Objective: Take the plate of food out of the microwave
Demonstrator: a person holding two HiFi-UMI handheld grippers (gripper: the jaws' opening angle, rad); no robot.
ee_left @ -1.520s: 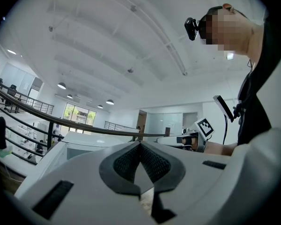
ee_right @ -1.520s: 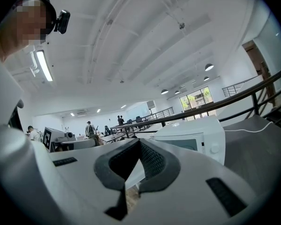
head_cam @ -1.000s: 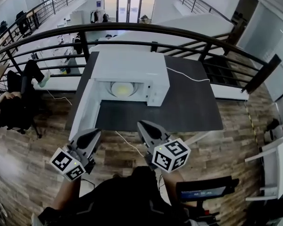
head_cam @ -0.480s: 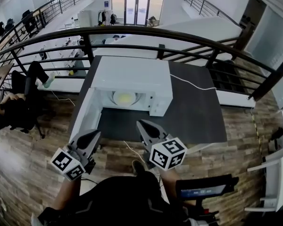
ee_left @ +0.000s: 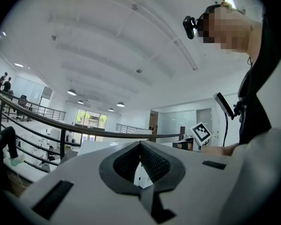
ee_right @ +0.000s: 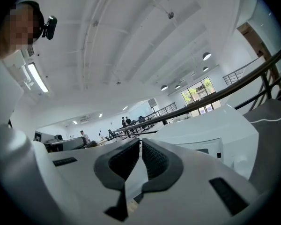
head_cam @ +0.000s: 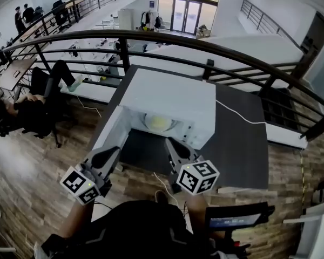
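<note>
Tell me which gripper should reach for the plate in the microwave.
Probably the right. The right gripper sits just before the open microwave holding the plate; the left gripper is behind the swung-out door. Both jaws are shut and empty.

left hand-held gripper (ee_left: 140,142) closed, empty, facing the railing (ee_left: 84,131).

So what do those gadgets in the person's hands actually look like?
Both the left gripper and right gripper are pale grey wedges tipped with dark, textured pads. Each carries a white cube with black square markers. The person wears a dark top.
</note>
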